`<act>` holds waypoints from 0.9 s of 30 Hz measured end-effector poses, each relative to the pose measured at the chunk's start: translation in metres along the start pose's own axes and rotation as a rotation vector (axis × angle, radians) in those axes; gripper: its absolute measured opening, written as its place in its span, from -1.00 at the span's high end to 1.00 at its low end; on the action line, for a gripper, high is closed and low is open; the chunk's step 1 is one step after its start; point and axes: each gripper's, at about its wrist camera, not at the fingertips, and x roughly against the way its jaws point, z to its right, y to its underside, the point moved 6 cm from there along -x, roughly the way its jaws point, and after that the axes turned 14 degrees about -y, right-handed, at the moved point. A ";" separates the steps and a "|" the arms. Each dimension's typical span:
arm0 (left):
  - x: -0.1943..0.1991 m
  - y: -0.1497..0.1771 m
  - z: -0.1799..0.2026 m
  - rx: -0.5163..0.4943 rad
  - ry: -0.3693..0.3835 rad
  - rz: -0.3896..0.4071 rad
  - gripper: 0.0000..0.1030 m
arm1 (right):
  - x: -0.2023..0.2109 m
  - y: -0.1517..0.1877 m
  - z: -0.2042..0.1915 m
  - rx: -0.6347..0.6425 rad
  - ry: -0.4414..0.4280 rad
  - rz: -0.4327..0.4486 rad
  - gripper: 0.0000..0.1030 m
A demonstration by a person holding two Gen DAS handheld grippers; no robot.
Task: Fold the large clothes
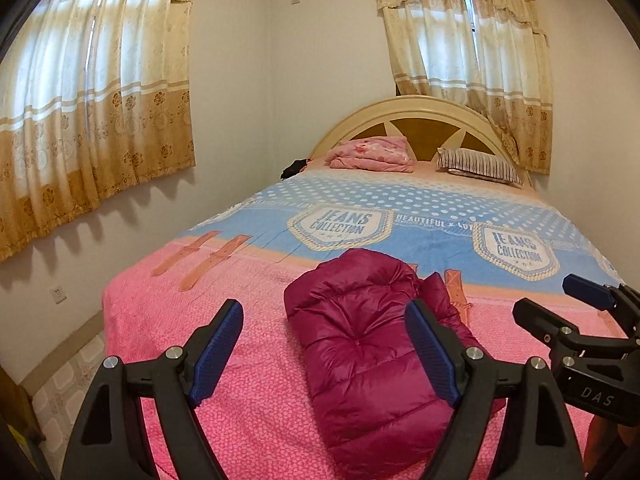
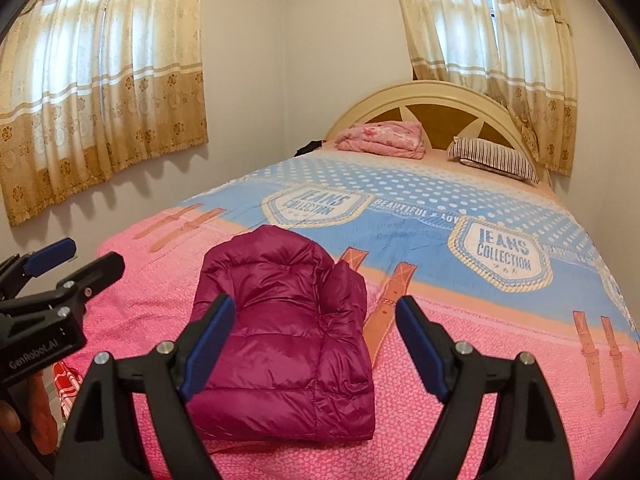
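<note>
A magenta puffer jacket [image 1: 360,344] lies folded into a compact bundle on the pink near part of the bed; it also shows in the right wrist view [image 2: 284,320]. My left gripper [image 1: 324,324] is open and empty, held above the bundle's near end. My right gripper [image 2: 316,320] is open and empty, held above the bundle's right side. Each gripper shows at the edge of the other's view, the right gripper [image 1: 556,300] at the right and the left gripper [image 2: 76,260] at the left, both with jaws apart.
The bed's pink and blue bedspread [image 1: 400,216] stretches to a rounded headboard [image 1: 416,116]. A folded pink blanket [image 1: 372,154] and a striped pillow [image 1: 480,166] lie at the head. Curtained windows [image 1: 92,92] stand on the left wall and behind the bed.
</note>
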 end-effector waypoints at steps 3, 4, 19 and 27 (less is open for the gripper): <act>-0.001 0.001 0.000 0.002 -0.001 -0.001 -0.62 | 0.001 0.000 0.000 0.001 -0.005 0.005 -0.64; -0.001 0.001 0.000 0.003 -0.002 -0.002 -0.62 | 0.000 0.000 0.000 0.001 -0.005 0.004 -0.64; -0.008 0.001 -0.003 0.005 -0.006 -0.009 -0.63 | 0.005 0.001 -0.005 0.004 -0.006 0.009 -0.67; -0.009 0.000 -0.006 0.018 0.000 -0.013 -0.63 | 0.010 -0.003 -0.006 0.010 -0.006 0.023 -0.67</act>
